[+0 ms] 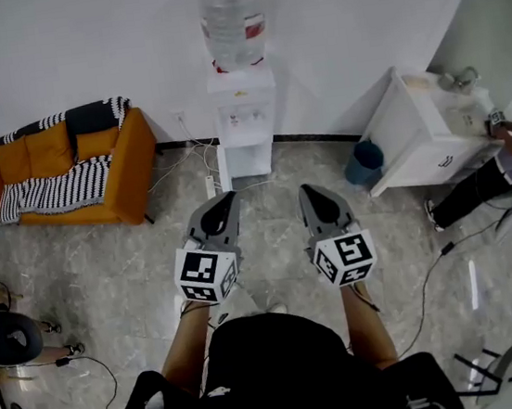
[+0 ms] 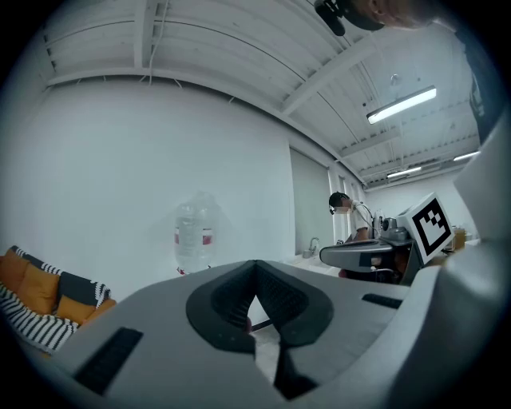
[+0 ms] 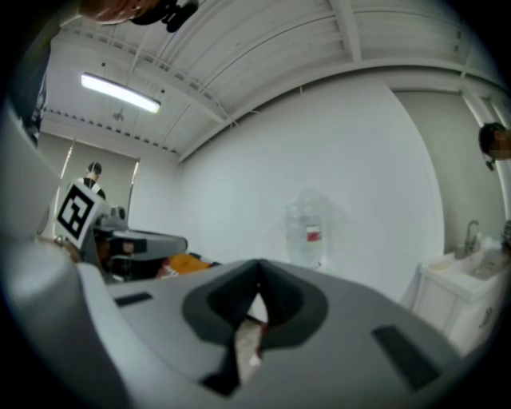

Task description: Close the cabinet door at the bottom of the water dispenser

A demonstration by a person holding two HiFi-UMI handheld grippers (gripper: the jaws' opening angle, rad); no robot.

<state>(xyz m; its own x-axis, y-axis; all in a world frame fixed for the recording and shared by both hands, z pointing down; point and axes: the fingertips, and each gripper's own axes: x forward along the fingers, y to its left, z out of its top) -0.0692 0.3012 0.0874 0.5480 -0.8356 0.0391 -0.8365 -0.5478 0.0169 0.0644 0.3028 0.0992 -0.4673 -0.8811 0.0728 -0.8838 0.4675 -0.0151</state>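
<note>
L tool (image 1: 225, 199) & R tool (image 1: 309, 190) both closed, empty, facing water dispenser (image 1: 246, 125).

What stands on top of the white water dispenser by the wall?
A large clear water bottle with a red label stands on the water dispenser. The bottle covers the dispenser's top, so how its neck sits there cannot be seen.

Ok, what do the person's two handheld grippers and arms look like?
The left gripper and right gripper are grey tapered shells with dark-lined jaws, each carrying a white cube printed with black square markers. The person wears a black top; the forearms are bare.
</note>
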